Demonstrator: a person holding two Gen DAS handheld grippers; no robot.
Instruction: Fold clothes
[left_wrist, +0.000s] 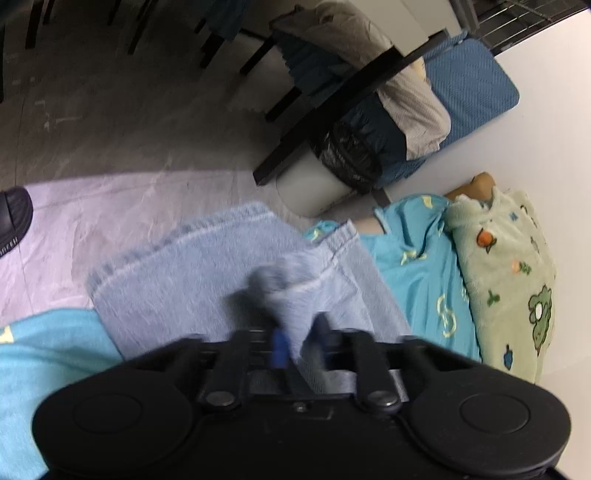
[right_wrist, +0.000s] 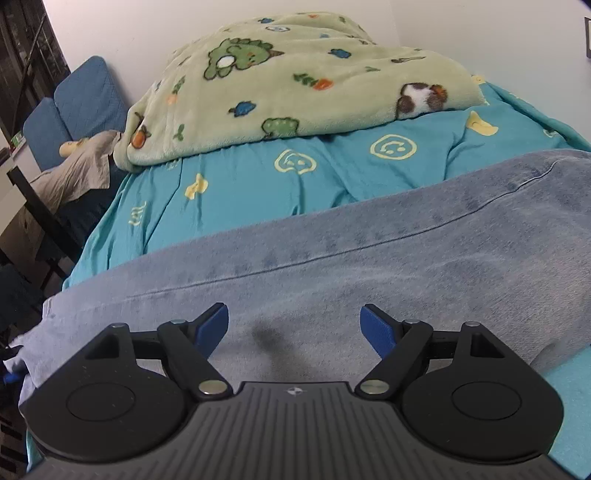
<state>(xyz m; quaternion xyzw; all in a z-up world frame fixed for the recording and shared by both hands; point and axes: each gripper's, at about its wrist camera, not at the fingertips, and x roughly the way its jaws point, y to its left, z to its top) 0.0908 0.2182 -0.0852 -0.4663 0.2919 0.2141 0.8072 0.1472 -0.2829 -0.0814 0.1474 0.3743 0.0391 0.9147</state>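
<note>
Bed with 1 pair of jeans (right_wrist: 369, 251) spread over a turquoise sheet (right_wrist: 258, 184).
Faded light-blue denim with stitched seams and hems lies on the bed, its end reaching the edge above the grey floor (left_wrist: 110, 110). 1 green cartoon-print blanket (right_wrist: 295, 85) is bunched behind it. Of the 2 grippers, the left gripper (left_wrist: 295, 332) has its jaws pinched on a fold of the denim; the right gripper (right_wrist: 293, 325) hovers over the denim, jaws wide, gripping nothing.
</note>
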